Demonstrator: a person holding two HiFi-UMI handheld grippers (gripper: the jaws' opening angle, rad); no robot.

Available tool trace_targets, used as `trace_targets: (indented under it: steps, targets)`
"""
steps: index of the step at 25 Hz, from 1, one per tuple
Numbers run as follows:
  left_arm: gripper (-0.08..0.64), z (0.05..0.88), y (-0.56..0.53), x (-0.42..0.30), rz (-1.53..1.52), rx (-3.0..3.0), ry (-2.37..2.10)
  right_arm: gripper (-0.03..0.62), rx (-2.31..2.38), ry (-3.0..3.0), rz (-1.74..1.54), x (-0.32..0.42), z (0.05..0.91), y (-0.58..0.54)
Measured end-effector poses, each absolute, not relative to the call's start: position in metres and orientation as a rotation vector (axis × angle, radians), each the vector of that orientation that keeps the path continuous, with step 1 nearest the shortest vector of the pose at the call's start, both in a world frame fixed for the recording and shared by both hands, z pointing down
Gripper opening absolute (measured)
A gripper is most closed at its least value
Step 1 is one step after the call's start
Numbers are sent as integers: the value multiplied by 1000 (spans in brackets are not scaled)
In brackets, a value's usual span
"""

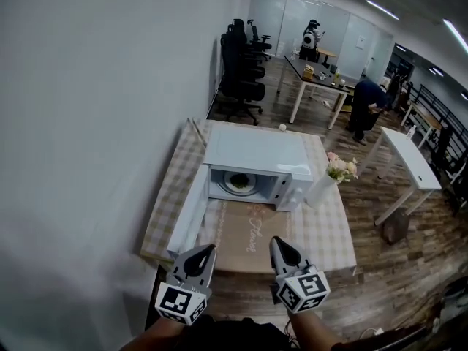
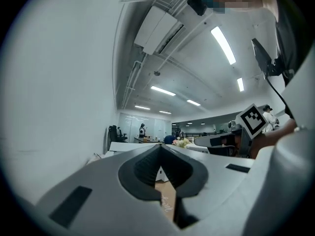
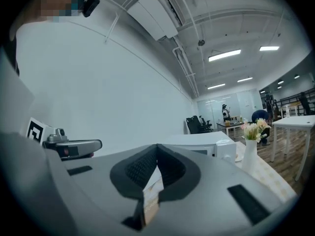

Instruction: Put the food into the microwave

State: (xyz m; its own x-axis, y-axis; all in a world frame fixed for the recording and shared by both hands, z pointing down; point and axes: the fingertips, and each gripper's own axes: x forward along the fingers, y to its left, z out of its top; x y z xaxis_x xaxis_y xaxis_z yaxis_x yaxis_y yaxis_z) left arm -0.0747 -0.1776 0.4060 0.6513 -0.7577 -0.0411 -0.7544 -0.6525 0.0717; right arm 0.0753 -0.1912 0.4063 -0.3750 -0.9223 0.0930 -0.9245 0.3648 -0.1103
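The white microwave [image 1: 256,159] stands on the table with its door [image 1: 189,210] swung open to the left. Inside the cavity lies a plate [image 1: 239,183] holding something dark; I cannot tell what the food is. My left gripper [image 1: 208,248] and right gripper [image 1: 276,241] hover side by side at the table's near edge, well short of the microwave. Both are shut and hold nothing. In the left gripper view the jaws [image 2: 160,147] meet at the tip, and the right gripper's jaws [image 3: 157,146] meet likewise. The microwave [image 3: 206,141] also shows in the right gripper view.
A checked cloth covers the table [image 1: 333,232], with a brown mat [image 1: 248,232] in front of the microwave. A white vase with flowers [image 1: 322,189] stands at the microwave's right. The wall is on the left. Office chairs [image 1: 241,79], desks and people are farther back.
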Motion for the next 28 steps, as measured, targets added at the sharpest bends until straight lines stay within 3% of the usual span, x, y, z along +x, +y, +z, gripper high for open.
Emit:
trace_targets:
  steps: [28]
  targets:
    - [8, 398, -180, -32, -70, 2751, -1316, 8, 1727, -2607, 267, 121, 405, -192]
